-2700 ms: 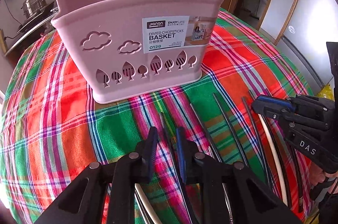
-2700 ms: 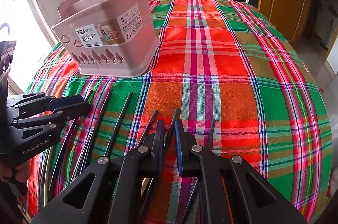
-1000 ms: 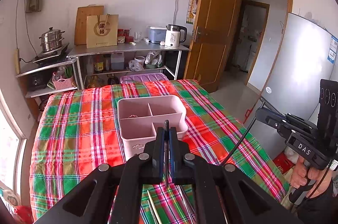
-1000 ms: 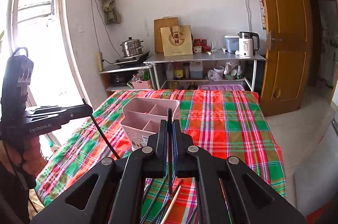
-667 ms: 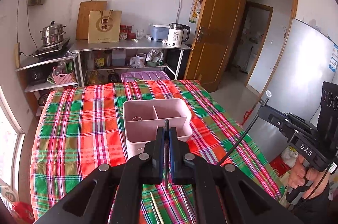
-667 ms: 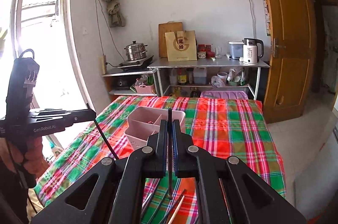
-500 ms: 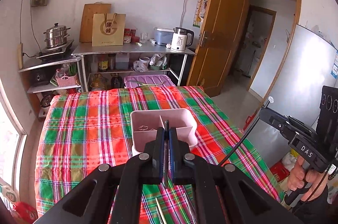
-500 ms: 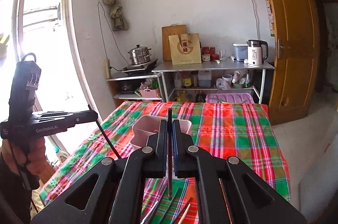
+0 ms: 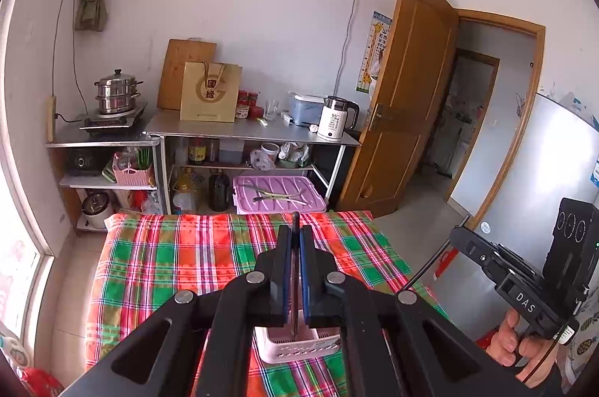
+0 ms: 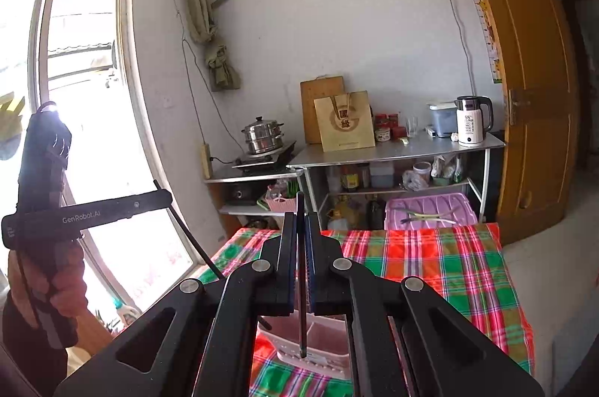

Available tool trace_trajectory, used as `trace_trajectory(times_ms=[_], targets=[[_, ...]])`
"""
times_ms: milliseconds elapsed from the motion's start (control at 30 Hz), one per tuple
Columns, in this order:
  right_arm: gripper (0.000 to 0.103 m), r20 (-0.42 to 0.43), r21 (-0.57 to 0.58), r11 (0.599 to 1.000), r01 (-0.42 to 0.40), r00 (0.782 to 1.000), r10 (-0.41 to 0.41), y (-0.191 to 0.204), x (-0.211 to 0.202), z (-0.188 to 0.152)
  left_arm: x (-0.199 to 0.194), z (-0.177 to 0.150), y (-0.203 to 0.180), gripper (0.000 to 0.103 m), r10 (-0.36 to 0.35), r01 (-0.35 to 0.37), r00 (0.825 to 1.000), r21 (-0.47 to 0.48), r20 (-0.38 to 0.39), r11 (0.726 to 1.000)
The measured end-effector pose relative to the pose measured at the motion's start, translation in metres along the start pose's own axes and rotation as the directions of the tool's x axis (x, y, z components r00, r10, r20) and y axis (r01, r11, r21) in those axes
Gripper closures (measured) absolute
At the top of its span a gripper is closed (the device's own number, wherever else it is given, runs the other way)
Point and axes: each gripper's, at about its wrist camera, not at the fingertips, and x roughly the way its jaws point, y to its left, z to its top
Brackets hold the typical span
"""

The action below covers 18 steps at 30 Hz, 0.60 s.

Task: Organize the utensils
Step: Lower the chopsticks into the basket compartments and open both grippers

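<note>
you've raised both grippers since a second ago, so the pink basket (image 9: pixel 299 348) now sits low behind them on the plaid tablecloth (image 9: pixel 157 258), your left gripper (image 9: pixel 295 239) and right gripper (image 10: pixel 301 228) each clamped on a black chopstick (image 9: pixel 295 223), kitchen shelves (image 9: pixel 254 131) beyond.

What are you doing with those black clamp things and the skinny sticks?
A person holds a gripper in each hand. The left gripper is shut on one dark chopstick, and the right gripper is shut on another chopstick. Both hang above the pink basket on the plaid tablecloth. Nothing has been dropped in yet.
</note>
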Motion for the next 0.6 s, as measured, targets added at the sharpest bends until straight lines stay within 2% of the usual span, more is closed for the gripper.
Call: trace_trajectory(times_ms=[267, 600], targets=[[0.099, -0.014, 0.026, 0.999, -0.024, 1.000, 0.024, 0.002, 0.038, -0.008, 0.041, -0.011, 0.019, 0.099, -0.004, 0.002, 0.999, -0.033, -0.043, 0.999], [0.099, -0.138, 0.053, 0.999, -0.007, 0.990, 0.014, -0.009, 0.082, -0.053, 0.094, -0.053, 0.043, 0.099, -0.022, 0.011, 0.989, -0.074, -0.147, 0.997]])
